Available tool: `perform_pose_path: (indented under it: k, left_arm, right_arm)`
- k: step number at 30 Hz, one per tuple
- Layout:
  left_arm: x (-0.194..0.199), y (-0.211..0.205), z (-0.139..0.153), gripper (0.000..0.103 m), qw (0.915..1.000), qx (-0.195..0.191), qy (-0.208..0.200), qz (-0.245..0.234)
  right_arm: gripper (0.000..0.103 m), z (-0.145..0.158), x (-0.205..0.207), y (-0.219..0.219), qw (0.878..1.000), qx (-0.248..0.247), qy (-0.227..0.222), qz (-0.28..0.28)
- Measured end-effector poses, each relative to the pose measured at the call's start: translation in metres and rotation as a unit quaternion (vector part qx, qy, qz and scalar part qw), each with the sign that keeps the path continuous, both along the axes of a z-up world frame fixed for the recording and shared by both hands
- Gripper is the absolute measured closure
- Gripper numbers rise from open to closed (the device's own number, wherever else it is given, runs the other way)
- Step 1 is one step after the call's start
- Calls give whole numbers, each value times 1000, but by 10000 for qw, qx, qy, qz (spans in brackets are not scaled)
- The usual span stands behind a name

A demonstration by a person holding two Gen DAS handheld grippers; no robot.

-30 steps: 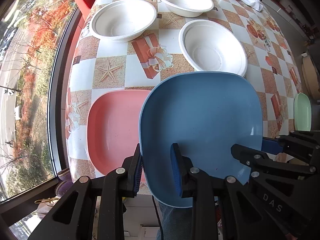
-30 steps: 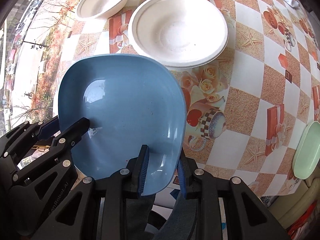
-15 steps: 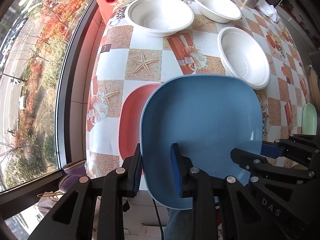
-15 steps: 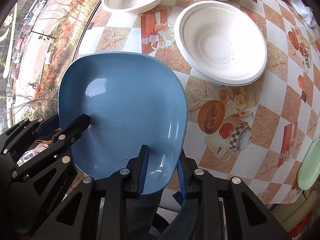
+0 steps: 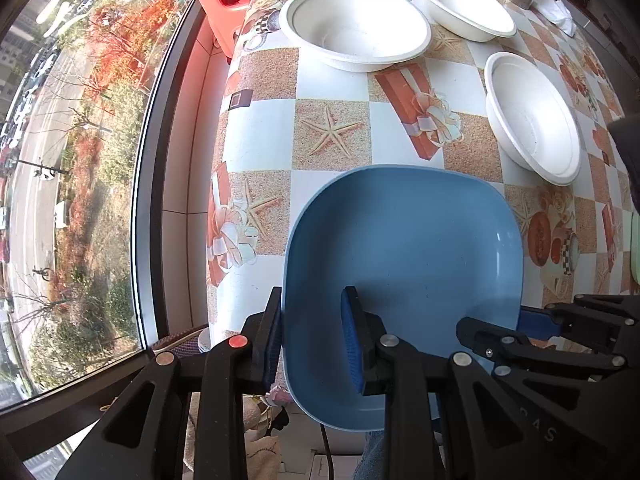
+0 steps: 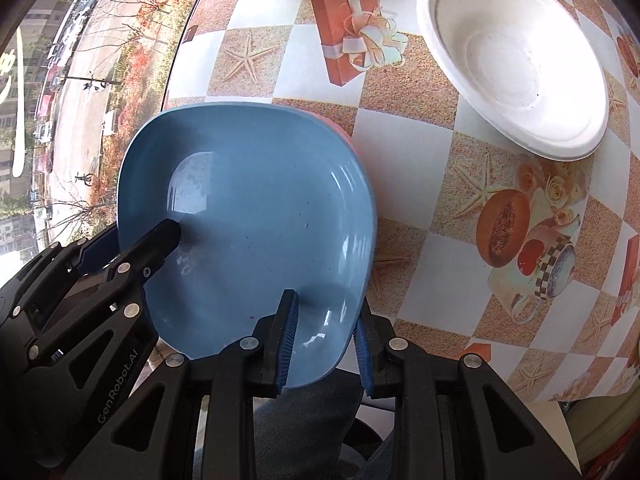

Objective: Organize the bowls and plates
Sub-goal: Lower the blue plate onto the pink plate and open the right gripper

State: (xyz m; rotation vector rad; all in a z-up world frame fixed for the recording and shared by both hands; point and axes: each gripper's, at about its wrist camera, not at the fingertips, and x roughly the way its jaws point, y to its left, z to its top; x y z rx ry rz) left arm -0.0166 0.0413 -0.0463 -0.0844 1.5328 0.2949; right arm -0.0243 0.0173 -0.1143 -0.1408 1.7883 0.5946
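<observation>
Both claws are clamping the blue plate [image 5: 404,248]: left gripper [image 5: 312,340] is pinching its near-left rim, right gripper [image 6: 324,336] its near-right rim, pads pressing either side of the edge. Plate is hanging low over the table's near corner, a pink edge [image 6: 352,144] peeking from beneath it. Beyond, three white bowls [image 5: 356,24] are sitting on the checked starfish tablecloth [image 5: 332,132]. Window [image 5: 80,160] is showing a street at left. "GenRobot.AI" is reading on the left gripper's body.
</observation>
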Motion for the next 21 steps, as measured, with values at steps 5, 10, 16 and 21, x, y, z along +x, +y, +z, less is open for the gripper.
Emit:
perform_pose_path:
  k: [5,10,16,21]
  left_arm:
    - [3,8,-8,63,10000,-54,39,18]
    - [-1,15,-10,23,9995,201,81,234]
    - [-7,27,-7,23,9980,25,57,630]
    - [-4,11,-9,22,9985,-68,69,548]
  right_arm:
    - [73,-11,7,16,9998,19,123,-164]
    - [72,-15,10,30,9997,102,164,-150]
    - [18,1,9,27,9991,-86,-405,-85]
    - [18,10,12,13,9973,-180,-683,-209]
